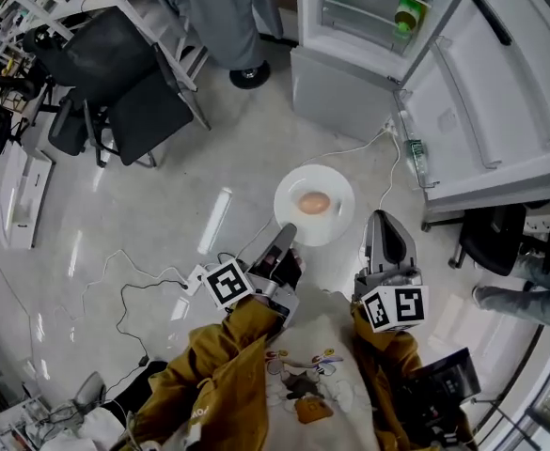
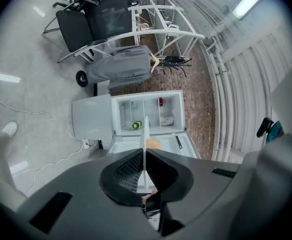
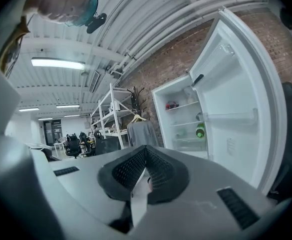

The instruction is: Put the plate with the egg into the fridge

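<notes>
Nearest me, my left gripper [image 1: 288,231] clamps the near rim of the white plate [image 1: 340,216] at centre frame, below the open fridge [image 1: 336,87], while my right gripper [image 1: 380,218] sits closed beside it; the plate is stiff and breakable, and the egg [image 1: 314,202] could probably roll, so I judge a level rim hold safest.

Mustard-yellow sleeves [image 1: 220,369], cream cartoon-print shirt [image 1: 314,383], grey left tongs [image 1: 286,234] and right tongs [image 1: 380,220] bearing black-and-white marker cubes [image 1: 227,285].

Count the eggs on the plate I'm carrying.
1. The egg lies near the middle of the plate, which the left claw grips at its near rim. No other egg shows on it.
</notes>
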A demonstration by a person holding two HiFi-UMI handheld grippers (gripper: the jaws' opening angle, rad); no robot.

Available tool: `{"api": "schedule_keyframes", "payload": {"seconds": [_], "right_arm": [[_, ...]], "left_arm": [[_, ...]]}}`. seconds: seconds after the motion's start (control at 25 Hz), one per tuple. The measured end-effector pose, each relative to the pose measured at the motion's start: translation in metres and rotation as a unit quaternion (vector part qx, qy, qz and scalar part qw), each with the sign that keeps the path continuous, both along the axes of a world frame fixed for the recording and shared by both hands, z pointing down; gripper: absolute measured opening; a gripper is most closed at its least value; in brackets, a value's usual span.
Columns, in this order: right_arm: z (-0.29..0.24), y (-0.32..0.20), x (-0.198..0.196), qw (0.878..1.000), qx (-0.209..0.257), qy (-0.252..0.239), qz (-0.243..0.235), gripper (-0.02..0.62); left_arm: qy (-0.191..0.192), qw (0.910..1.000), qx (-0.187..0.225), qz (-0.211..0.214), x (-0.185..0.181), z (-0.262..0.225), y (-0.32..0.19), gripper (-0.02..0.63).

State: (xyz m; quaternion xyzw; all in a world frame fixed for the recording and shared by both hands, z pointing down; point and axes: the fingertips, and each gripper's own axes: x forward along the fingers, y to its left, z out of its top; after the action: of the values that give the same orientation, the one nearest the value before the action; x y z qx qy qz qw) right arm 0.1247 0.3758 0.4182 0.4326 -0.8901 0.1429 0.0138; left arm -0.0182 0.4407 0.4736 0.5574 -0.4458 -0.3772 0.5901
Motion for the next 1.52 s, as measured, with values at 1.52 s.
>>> {"api": "schedule_keyframes", "payload": {"seconds": [1.52], "right_arm": [[-0.003, -0.290, -0.088, 0.998, 0.003, -0.030, 0.061, 0.005]], "left_arm": [[-0.001, 1.0000, 0.004, 0.003, -0.107, 0.001, -0.283, 0.021]]}}
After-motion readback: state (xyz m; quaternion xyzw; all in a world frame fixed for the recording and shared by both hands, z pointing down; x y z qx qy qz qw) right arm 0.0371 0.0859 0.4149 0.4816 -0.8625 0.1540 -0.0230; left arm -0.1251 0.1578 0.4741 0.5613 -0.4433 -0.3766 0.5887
